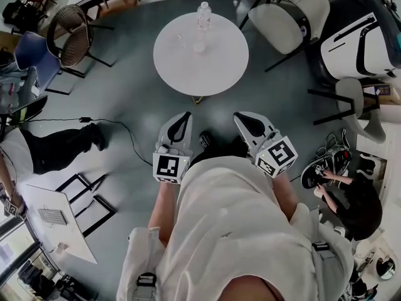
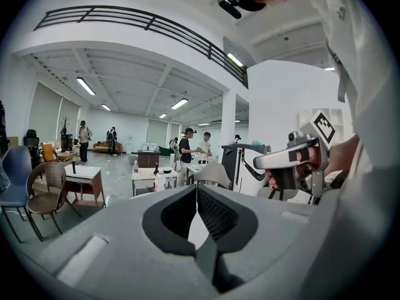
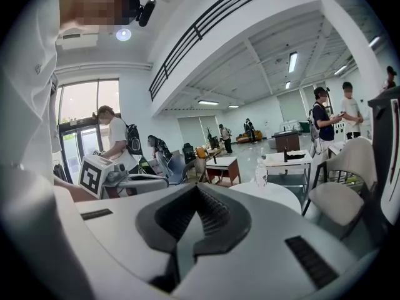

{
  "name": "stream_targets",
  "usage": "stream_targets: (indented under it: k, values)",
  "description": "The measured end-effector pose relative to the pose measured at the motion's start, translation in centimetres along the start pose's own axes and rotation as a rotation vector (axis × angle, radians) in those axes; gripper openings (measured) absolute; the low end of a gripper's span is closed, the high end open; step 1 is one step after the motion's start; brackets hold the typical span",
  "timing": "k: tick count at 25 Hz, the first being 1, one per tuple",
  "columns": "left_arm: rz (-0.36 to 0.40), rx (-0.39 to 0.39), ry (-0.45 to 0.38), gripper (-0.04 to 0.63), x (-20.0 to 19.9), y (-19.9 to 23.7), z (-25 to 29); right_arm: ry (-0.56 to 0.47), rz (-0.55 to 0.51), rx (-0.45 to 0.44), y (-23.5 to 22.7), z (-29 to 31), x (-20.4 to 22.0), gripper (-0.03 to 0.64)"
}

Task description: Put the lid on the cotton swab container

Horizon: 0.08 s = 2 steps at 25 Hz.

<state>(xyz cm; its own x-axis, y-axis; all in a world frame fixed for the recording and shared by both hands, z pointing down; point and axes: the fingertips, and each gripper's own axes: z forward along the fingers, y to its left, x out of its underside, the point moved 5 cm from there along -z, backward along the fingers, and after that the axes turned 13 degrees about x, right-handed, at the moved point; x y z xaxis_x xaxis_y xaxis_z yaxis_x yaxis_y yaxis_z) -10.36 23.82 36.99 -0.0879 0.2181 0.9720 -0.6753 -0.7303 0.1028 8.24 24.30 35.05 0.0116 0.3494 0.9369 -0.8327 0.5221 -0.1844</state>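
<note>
On the round white table [image 1: 219, 68] ahead of me lie a small clear container [image 1: 182, 41] and a pale round lid [image 1: 199, 46] beside it, both tiny and faint. My left gripper [image 1: 184, 115] and right gripper [image 1: 239, 115] are held close to my body, well short of the table, pointing toward it. Each is shut with nothing between its jaws. The left gripper view shows its jaws [image 2: 197, 189] pressed together, and the right gripper view shows the same [image 3: 199, 190]. In the gripper views the container and lid cannot be made out.
A clear water bottle [image 1: 203, 14] stands at the table's far edge. White chairs [image 1: 288, 21] sit to the right, a wicker chair [image 1: 70, 33] to the left. A black cable [image 1: 119, 125] runs across the grey floor. Other people stand around the room.
</note>
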Motion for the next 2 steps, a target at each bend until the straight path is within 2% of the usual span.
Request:
stream_targets:
  k: [2]
  values:
    - [0.001, 0.001, 0.0, 0.014, -0.02, -0.2, 0.09, 0.003, -0.002, 0.0, -0.08, -0.08, 0.07, 0.006]
